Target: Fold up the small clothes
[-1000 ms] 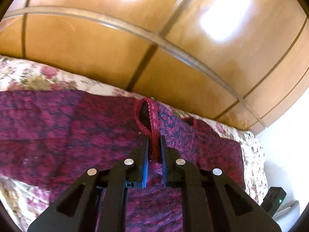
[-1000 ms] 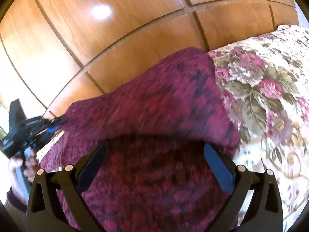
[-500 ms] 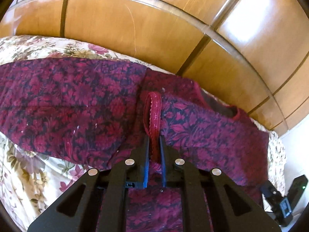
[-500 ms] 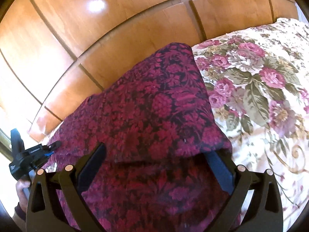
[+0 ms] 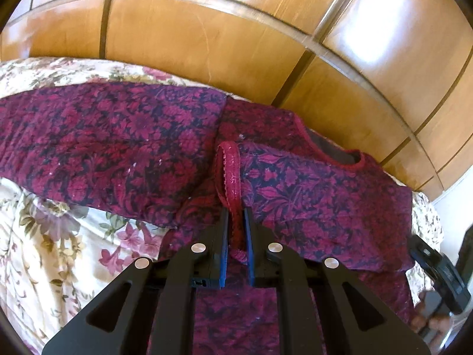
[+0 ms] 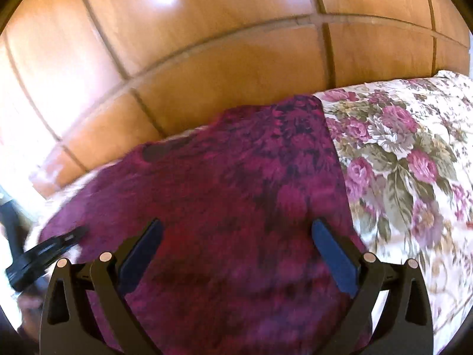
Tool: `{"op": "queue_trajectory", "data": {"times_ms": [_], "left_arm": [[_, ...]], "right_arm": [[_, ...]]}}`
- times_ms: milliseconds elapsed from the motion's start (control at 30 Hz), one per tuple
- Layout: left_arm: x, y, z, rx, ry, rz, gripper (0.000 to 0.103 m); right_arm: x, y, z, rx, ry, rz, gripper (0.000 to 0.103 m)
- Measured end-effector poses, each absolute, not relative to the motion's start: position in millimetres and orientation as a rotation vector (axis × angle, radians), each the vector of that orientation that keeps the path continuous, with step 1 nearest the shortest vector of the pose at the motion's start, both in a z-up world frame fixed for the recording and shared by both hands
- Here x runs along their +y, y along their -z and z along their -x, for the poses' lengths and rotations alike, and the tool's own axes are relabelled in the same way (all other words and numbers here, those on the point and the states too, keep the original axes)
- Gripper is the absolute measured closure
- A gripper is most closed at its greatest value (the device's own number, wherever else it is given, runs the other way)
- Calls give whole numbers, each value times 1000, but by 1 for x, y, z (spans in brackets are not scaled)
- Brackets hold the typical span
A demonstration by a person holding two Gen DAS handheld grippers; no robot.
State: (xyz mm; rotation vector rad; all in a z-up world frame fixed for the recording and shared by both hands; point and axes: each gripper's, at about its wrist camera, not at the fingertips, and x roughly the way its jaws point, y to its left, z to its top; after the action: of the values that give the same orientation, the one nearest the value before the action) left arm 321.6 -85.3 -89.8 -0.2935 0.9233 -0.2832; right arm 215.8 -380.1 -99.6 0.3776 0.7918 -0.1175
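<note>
**Ana:** Left wrist view first. What lies at the left edge?

**Ben:** A floral bedspread [image 5: 44, 251], cream with pink flowers, covers the bed. Across it lies the maroon floral garment [image 5: 118, 148], spread wide, with the wooden panelled wardrobe [image 5: 207, 35] rising behind it.

**Ana:** And in the middle?

**Ben:** The left gripper [image 5: 235, 216] is nearly closed, its two blue pads pinching the red lace trim [image 5: 232, 174], a loop at the garment's edge that stands up between them. Right of that, a folded layer of the same cloth shows a red-edged neckline [image 5: 334, 156].

**Ana:** At the far right?

**Ben:** The other black tool shows in the lower corner with fingers wrapped round its handle.

**Ana:** Now the right wrist view.

**Ben:** It is blurred. At the left edge the left gripper [image 6: 71, 236] reaches to the garment's edge. In the centre the garment [image 6: 236, 177] fills the bed up to the wardrobe [image 6: 207, 44]. The right gripper [image 6: 236, 233] stands wide open above the cloth, its blue pads far apart and gripping nothing. To the right lies the bare bedspread [image 6: 399, 162].
</note>
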Motion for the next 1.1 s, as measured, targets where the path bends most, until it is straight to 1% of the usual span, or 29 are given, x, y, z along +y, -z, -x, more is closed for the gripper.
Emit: {"op": "queue_trajectory", "data": {"times_ms": [100,167,367,500,633,667,700,733,767,800,867,1100], "left_arm": [[-88,102,-329,944,264,275,92],[-90,111,-329,928,258,264,90],[-93,113,-322,893,250,229,90],[-79,113,-321,922,294,335,86],[-54,112,-307,917,313,465,74],[-50,112,-303,912,312,482,67],[-42,110,-295,899,303,504,57],[-33,108,-287,880,280,516,50],[-24,105,-280,856,258,534,42],[-7,102,-271,824,240,578,38],[18,100,-264,806,208,624,38],[150,110,-257,769,-59,802,38]], "right_arm": [[-375,122,-231,840,176,-298,2],[-367,126,-231,831,204,-239,2],[-362,131,-232,833,237,-181,2],[-363,133,-234,837,245,-168,2],[-359,131,-231,832,242,-170,2],[-359,131,-232,832,244,-167,2],[-360,131,-232,832,244,-166,2],[-361,132,-231,832,243,-169,2],[-360,132,-232,831,242,-170,2],[-360,131,-231,830,242,-169,2],[-360,132,-232,829,244,-163,2],[-358,130,-230,828,252,-149,2]]}}
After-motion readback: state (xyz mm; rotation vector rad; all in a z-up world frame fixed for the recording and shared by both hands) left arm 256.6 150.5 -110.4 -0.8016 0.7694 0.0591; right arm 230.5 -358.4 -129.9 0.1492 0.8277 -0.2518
